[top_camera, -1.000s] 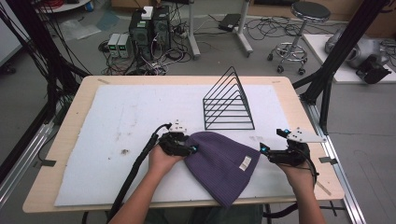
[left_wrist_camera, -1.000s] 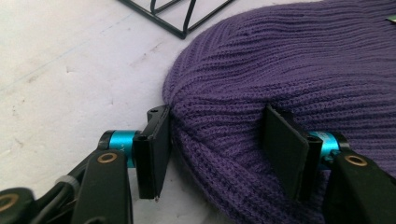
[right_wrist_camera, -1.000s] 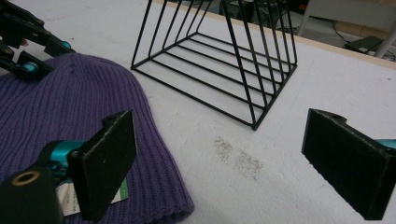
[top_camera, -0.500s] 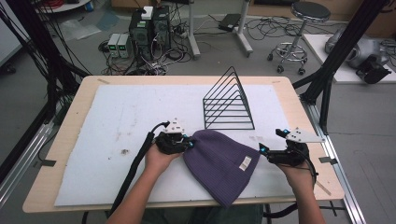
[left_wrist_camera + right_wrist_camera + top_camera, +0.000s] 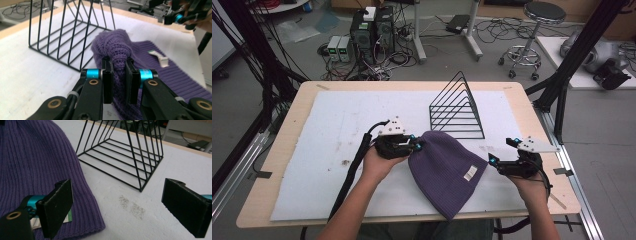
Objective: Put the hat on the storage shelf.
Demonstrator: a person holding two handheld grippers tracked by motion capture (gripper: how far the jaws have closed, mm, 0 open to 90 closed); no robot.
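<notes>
The high view looks forward and down from above the person's side of the pale wooden desk [image 5: 287, 130], taking in its whole top, with floor clutter across the upper frame. The left gripper view sits very close and low, facing along its claw [image 5: 117, 72] at a purple ribbed knit beanie [image 5: 175, 75]. The right gripper view, equally close and low, faces across the desk. All three share the beanie and a black wire triangular rack [image 5: 457, 107].

I can't read the beanie's label [image 5: 470, 173]; the beanie [image 5: 30, 165] runs off my right gripper view's left edge.
</notes>
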